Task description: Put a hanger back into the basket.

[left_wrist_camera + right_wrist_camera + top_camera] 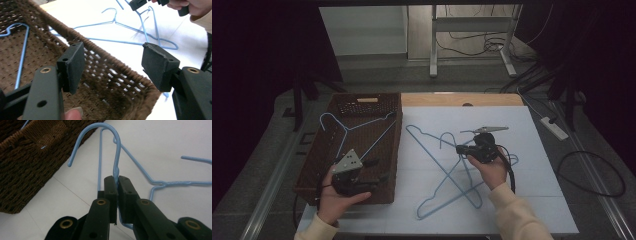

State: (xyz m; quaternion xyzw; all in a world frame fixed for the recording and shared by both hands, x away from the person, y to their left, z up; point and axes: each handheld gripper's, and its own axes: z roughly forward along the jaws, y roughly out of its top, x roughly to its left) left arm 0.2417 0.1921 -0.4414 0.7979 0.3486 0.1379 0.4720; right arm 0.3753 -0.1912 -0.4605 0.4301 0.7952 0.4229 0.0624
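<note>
On the white tabletop (532, 165), my right gripper (117, 178) pinches a blue hanger (116, 152) by its neck; I'd lift it level into the basket (319, 172), left gripper (112, 65) agape.

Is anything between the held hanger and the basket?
Nothing visible blocks the way. The right gripper is shut on the hanger near its hook, and bare table lies between it and the basket. A second hanger lies under it.
</note>
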